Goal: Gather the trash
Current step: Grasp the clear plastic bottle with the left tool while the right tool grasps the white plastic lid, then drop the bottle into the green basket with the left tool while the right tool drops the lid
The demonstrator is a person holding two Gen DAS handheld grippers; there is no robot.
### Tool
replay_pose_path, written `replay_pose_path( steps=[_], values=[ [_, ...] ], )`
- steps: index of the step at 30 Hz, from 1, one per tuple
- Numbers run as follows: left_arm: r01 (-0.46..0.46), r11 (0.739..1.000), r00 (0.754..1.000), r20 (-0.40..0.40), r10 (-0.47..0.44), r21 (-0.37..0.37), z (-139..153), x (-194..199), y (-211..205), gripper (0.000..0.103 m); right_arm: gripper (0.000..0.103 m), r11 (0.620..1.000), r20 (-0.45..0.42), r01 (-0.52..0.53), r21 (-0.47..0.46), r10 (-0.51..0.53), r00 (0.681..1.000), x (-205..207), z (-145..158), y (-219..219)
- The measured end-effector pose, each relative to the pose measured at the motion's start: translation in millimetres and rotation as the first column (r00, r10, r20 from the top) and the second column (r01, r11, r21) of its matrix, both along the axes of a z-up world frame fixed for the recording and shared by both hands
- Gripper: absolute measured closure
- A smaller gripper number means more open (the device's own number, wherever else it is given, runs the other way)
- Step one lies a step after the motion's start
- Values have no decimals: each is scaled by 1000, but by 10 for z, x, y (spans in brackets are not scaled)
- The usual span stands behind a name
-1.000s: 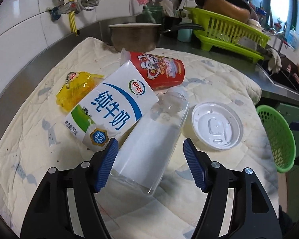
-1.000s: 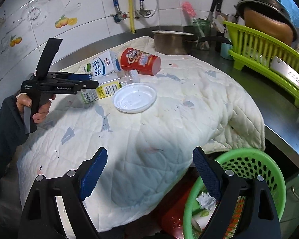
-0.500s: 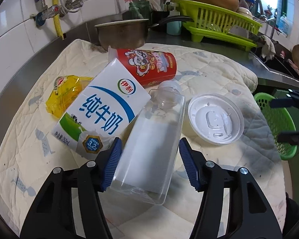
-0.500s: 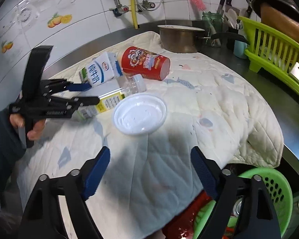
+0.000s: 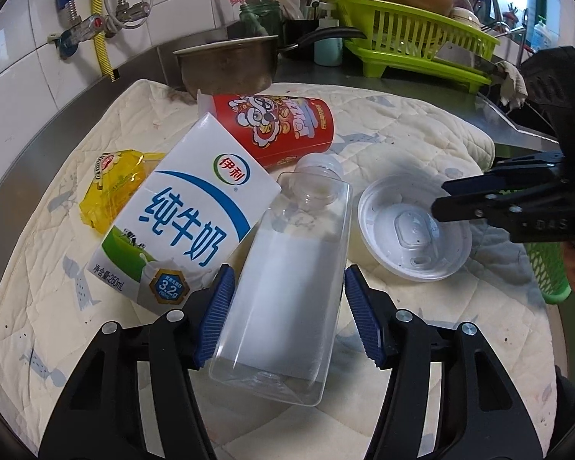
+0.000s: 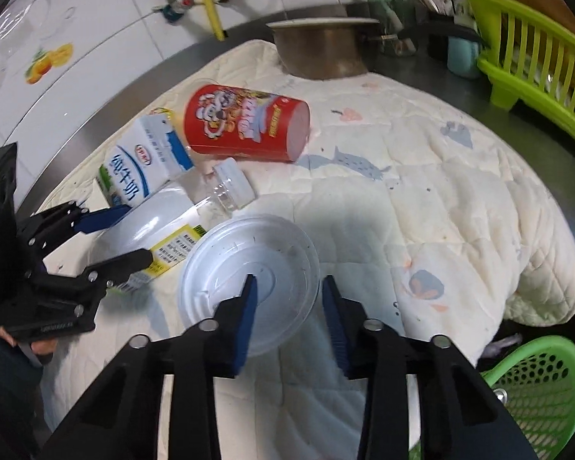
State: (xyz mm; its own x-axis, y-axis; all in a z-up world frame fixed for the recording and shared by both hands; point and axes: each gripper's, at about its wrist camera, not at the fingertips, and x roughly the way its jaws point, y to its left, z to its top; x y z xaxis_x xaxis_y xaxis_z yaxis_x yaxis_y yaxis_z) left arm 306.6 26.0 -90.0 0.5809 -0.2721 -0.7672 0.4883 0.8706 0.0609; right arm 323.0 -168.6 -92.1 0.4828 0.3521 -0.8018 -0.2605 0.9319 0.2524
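Observation:
A clear plastic bottle (image 5: 287,287) lies on the quilted cloth (image 5: 421,345). My left gripper (image 5: 289,318) is shut on its lower body, a pad against each side. Beside it lie a white milk carton (image 5: 184,222), a red paper cup (image 5: 283,130) on its side and a yellow wrapper (image 5: 111,188). A white plastic lid (image 6: 249,268) sits right of the bottle. My right gripper (image 6: 289,306) straddles the lid's near rim; its jaws are closing, with a gap still showing. The left gripper (image 6: 134,235) also shows in the right wrist view.
A green mesh basket (image 6: 536,383) with trash in it stands below the counter's right edge. At the back are a metal pot (image 5: 226,65), a green dish rack (image 5: 414,38) and a utensil jar. A tiled wall with pipes lies behind.
My right gripper has come from above the basket across to the lid, and its jaws have narrowed. My left gripper's pads have closed in against the bottle's sides.

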Motion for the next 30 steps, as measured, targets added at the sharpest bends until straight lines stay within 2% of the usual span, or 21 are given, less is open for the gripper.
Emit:
replay_pose_path(
  steps=[5, 10, 14, 20, 27, 30],
  values=[
    [-1, 999, 1000, -3, 1, 32, -47, 41, -73, 42, 91, 1000, -26, 9, -12, -9, 1000, 23, -84, 16],
    [-15, 999, 1000, 4, 15, 39, -73, 34, -122, 44, 95, 1000, -23, 20, 2, -20, 1000, 6, -116, -16],
    [-54, 997, 998, 16, 53, 50, -65, -26, -159, 47, 97, 999, 21, 24, -24, -23, 1000, -92, -31, -44],
    [-116, 993, 993, -21, 115, -20, -28, -189, -127, 49, 97, 998, 92, 20, -67, -14, 996, -377, 164, -170],
    [-134, 985, 991, -43, 130, -110, 53, -577, -160, 50, 98, 993, 154, 34, -111, -16, 988, -817, 381, -457],
    [-137, 979, 990, -49, 131, -151, 97, -732, -184, 51, 98, 991, 171, 67, -118, -46, 984, -1046, 428, -714]
  ],
)
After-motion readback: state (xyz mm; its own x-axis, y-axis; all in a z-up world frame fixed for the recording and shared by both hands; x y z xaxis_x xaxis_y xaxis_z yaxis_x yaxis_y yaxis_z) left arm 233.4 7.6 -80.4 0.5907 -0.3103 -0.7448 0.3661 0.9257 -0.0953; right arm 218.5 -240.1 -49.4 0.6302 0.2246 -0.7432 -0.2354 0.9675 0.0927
